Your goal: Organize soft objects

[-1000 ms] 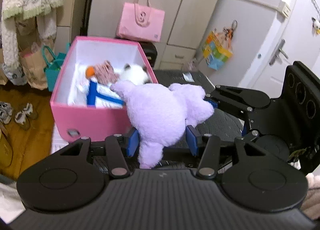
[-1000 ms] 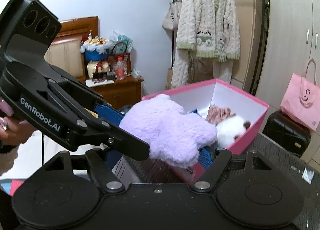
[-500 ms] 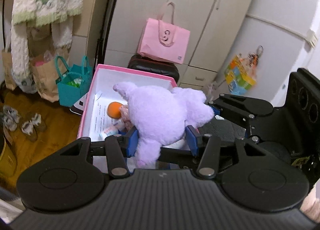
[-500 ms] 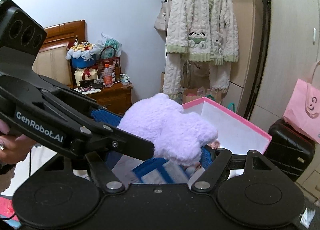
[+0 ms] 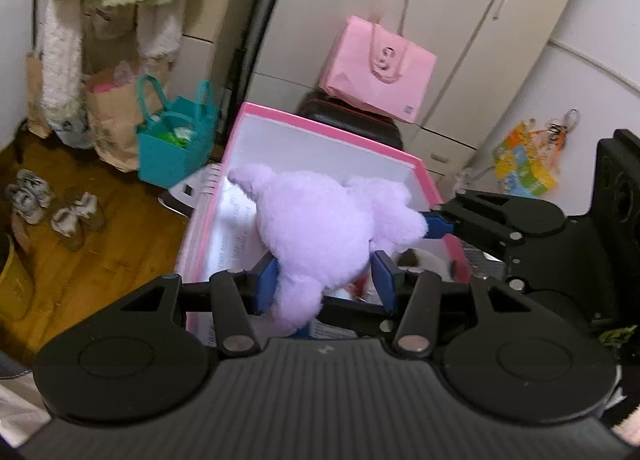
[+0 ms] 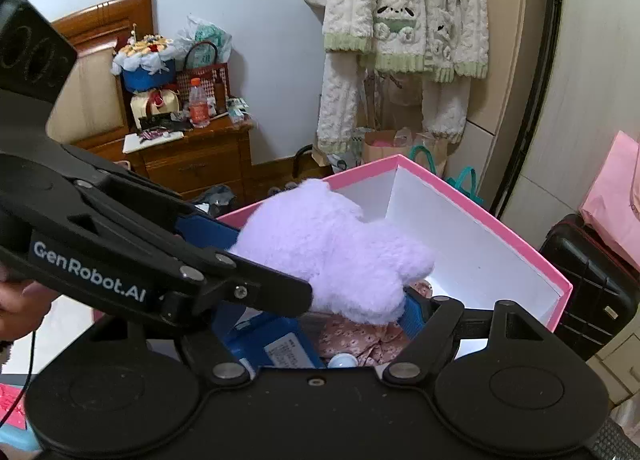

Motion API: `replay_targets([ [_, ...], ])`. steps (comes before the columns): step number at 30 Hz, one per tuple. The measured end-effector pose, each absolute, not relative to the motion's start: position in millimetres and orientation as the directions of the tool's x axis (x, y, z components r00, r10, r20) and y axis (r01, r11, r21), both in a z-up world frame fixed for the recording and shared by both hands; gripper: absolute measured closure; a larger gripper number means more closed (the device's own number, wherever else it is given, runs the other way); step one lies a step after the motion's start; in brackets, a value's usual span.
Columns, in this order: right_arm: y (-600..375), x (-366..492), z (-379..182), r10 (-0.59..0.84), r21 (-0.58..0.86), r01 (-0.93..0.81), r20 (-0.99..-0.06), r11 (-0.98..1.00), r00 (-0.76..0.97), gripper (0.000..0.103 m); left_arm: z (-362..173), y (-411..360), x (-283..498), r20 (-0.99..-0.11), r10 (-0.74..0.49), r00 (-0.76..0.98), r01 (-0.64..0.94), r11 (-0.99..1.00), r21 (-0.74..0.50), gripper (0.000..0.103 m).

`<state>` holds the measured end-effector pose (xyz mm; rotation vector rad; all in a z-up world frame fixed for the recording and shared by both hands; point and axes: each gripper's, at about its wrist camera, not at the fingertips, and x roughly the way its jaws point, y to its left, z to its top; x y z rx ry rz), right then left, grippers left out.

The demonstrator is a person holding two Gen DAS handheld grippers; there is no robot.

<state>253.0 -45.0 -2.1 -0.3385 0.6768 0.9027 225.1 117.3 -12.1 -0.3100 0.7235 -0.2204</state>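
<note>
While both hand-held grippers, left (image 5: 326, 280) and right (image 6: 320, 292), clamp the plush (image 5: 320, 228), it hangs over the box (image 5: 424, 168) (partly filled), at twelve o'clock; release remains.

Wood floor (image 5: 100, 260), shoes (image 5: 56, 204), teal bag (image 5: 172, 152), paper bag (image 5: 108, 128)

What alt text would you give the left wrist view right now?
Two black grippers hold a fluffy purple plush toy above an open pink box with a white lining. Behind it are a pink shopping bag, a teal bag and cream wardrobe doors.
</note>
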Motion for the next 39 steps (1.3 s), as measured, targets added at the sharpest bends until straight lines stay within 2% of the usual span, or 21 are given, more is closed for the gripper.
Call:
replay_targets([
  [7,-47.5,255.7,-6.9,0.563,-0.024,-0.788,-0.686,0.616,0.461,0.021,-6.0,113.2,212.3,-0.585,-0.211,0.783,0.066,0.964,-0.259,0.052],
  [12,-64.9,241.6,-2.5,0.568,-0.046,-0.768,-0.646,0.638,0.511,0.023,0.5,115.9,192.6,-0.546,-0.175,0.819,0.052,0.971,-0.234,0.049],
  [22,-113.9,182.1,10.9,0.611,0.037,-0.703,-0.528,0.71,0.59,0.022,6.0,104.7,150.0,-0.522,-0.176,0.835,0.071,0.974,-0.216,0.041],
  [39,-166.3,112.3,22.8,0.533,0.02,-0.596,-0.472,0.803,0.702,0.021,12.8,55.4,88.7,-0.486,-0.226,0.844,0.174,0.973,-0.151,0.033],
])
